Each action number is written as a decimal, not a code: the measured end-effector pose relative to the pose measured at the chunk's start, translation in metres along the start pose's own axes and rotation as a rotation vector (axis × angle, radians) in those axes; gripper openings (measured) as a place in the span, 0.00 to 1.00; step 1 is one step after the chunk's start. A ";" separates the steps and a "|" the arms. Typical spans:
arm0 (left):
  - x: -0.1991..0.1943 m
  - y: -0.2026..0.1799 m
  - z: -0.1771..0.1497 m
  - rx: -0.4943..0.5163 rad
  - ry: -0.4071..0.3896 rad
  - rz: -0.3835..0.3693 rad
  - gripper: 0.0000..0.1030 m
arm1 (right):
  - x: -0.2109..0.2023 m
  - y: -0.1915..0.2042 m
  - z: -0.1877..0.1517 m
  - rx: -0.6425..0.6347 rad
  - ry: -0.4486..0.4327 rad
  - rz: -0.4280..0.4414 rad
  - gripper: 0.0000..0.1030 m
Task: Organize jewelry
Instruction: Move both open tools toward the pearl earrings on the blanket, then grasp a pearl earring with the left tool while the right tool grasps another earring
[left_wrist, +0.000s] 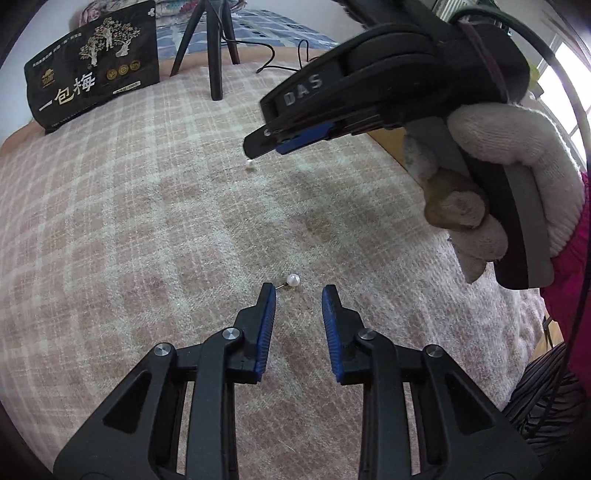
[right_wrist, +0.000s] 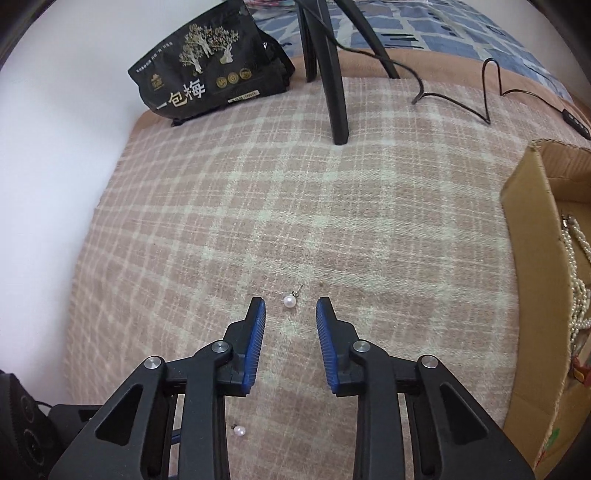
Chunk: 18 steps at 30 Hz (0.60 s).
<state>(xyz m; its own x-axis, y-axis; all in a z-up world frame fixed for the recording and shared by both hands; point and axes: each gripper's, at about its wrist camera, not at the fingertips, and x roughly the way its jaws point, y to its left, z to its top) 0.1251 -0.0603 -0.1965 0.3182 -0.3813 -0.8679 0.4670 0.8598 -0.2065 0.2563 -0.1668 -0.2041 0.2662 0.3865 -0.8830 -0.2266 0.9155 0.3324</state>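
Two white pearl stud earrings lie on a pink plaid blanket (left_wrist: 147, 221). One earring (left_wrist: 293, 280) lies just ahead of my open, empty left gripper (left_wrist: 298, 291), near its left fingertip. The other earring (left_wrist: 249, 164) lies further off, under the tip of my right gripper (left_wrist: 258, 146) as the left wrist view shows it. In the right wrist view, that earring (right_wrist: 289, 301) lies just ahead of my open, empty right gripper (right_wrist: 290, 306), and the first earring (right_wrist: 239, 430) lies low under its left arm. A cardboard box (right_wrist: 532, 280) at right holds pearl necklaces (right_wrist: 576, 291).
A black snack bag (right_wrist: 207, 74) stands at the blanket's far left. Black tripod legs (right_wrist: 334, 85) and a black cable (right_wrist: 461, 99) sit at the far side. The blanket (right_wrist: 221, 221) ends at a white wall on the left.
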 end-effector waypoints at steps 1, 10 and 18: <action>0.001 -0.002 0.000 0.013 0.002 0.005 0.25 | 0.003 0.001 0.001 -0.001 0.004 -0.002 0.25; 0.017 -0.006 0.003 0.052 0.021 0.044 0.25 | 0.012 0.003 0.004 0.005 0.018 -0.008 0.21; 0.030 0.005 0.009 0.039 0.033 0.047 0.25 | 0.020 0.003 0.006 0.015 0.027 -0.006 0.20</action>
<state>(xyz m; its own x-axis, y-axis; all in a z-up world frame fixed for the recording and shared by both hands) 0.1444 -0.0705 -0.2201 0.3136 -0.3289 -0.8908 0.4842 0.8623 -0.1479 0.2665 -0.1560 -0.2191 0.2426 0.3778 -0.8935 -0.2110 0.9195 0.3316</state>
